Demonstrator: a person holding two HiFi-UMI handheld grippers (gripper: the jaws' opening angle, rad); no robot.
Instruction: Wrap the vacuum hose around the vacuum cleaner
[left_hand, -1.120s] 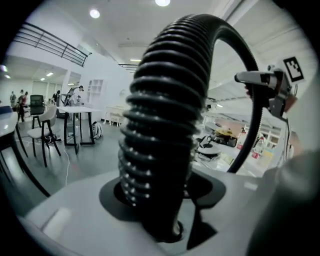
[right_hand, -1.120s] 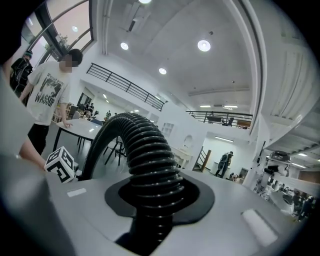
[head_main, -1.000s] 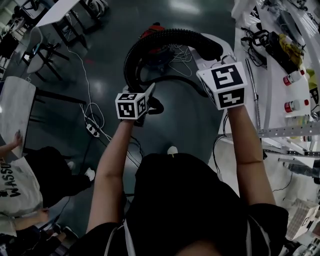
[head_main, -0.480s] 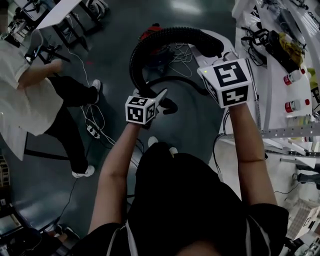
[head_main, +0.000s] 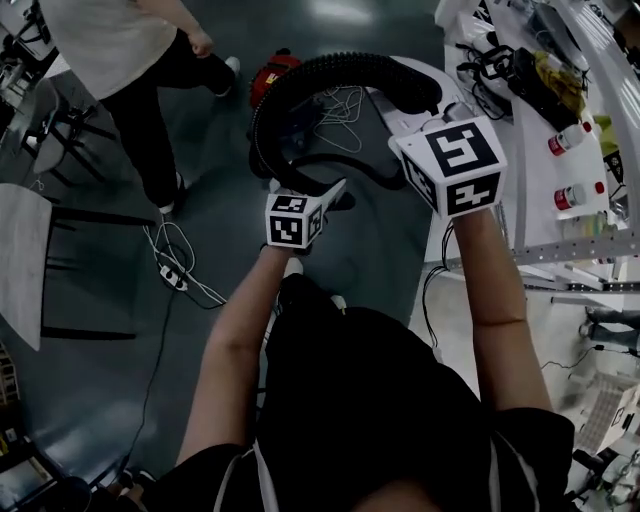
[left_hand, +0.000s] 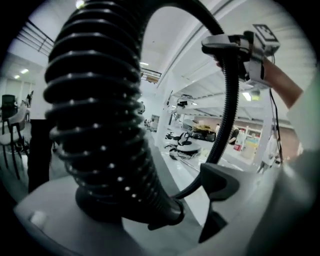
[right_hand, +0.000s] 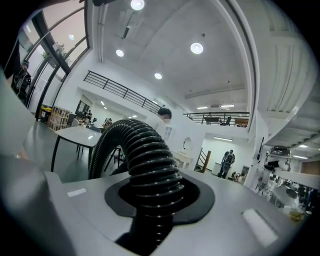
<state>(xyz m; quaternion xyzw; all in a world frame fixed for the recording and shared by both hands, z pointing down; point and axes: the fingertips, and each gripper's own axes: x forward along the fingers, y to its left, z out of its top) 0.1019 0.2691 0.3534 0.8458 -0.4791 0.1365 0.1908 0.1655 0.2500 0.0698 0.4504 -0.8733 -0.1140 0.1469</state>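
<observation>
Both your forearms reach forward, side by side. Your left gripper (head_main: 333, 192) has just been opening its jaws. They stand wide, with the vacuum hose (head_main: 330, 68) between them, resting on one jaw and apart from the other. Your right gripper (head_main: 412, 100) is clamped on another stretch of the hose, which arches between the two. Beyond, the red vacuum cleaner (head_main: 275, 72) sits on the dark floor (head_main: 210, 300). A power strip (head_main: 168, 274) lies at left, a person (head_main: 120, 40) stands farther off, and a cluttered white table (head_main: 540, 175) runs along the right.
</observation>
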